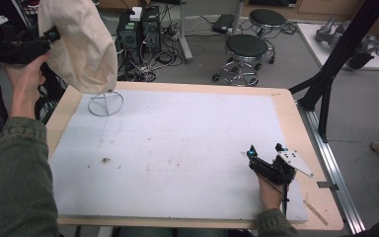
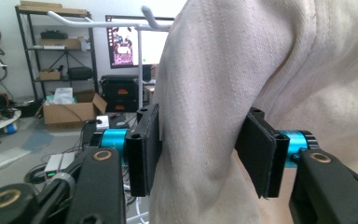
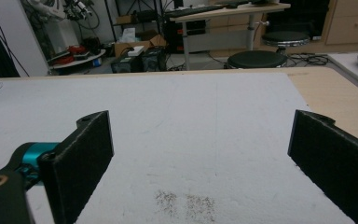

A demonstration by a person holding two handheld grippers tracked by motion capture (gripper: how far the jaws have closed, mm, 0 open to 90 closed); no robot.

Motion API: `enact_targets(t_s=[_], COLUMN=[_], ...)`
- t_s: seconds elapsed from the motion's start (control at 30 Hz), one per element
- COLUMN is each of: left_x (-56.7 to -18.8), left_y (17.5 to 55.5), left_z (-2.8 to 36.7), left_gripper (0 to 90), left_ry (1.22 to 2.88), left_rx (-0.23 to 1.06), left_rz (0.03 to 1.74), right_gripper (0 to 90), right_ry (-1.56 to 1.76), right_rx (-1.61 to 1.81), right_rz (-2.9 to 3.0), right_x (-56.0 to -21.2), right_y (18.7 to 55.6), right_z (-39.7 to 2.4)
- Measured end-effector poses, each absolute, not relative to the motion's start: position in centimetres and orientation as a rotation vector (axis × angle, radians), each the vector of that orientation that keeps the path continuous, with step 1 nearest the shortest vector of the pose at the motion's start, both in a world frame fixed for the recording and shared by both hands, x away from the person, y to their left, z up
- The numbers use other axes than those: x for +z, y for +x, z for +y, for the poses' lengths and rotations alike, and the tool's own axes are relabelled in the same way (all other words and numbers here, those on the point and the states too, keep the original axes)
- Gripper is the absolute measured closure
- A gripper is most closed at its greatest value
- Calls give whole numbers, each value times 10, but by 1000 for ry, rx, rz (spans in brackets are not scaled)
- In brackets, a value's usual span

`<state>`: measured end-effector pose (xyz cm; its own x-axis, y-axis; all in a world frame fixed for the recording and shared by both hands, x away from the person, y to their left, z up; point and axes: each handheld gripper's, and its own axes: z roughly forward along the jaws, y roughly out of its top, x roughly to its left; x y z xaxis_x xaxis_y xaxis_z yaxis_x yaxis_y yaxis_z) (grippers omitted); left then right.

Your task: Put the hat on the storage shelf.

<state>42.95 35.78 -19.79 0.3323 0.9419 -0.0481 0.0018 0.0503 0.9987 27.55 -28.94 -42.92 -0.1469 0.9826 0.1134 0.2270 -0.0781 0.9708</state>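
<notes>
Left tongs (image 2: 200, 154) raised at far-left table corner, half spread w/ cream cloth bag (image 2: 261, 84) between pads; left pad seems touching, right pad off, so no firm pinch. Bag draped over white wire stand (image 1: 105, 103), prob. hung there to let go. Right tongs (image 1: 265, 149) spread wide, empty, parked low on white table (image 1: 177, 148) sheet, clear of work.

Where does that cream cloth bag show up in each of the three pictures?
High view: cream cloth bag top left, hanging above the wire stand's ring base.
Left gripper view: fills centre and right, between the jaws.
Right gripper view: not there.
Shared landmark: white stand; its hook.
</notes>
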Motion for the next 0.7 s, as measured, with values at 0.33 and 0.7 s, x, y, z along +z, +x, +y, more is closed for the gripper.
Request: enact_targets(t_s=[0.33, 0.7], left_x=[-208, -209], left_y=[425, 400], left_z=[363, 365], left_gripper=[370, 267], left_ry=[1310, 1258], left_rx=[879, 890], left_rz=[950, 916], right_gripper=[56, 56], right_ry=[1364, 1368], right_rx=[1287, 1287], right_rz=[1450, 1447], right_x=[-429, -429], right_y=[276, 275], right_z=[-289, -289])
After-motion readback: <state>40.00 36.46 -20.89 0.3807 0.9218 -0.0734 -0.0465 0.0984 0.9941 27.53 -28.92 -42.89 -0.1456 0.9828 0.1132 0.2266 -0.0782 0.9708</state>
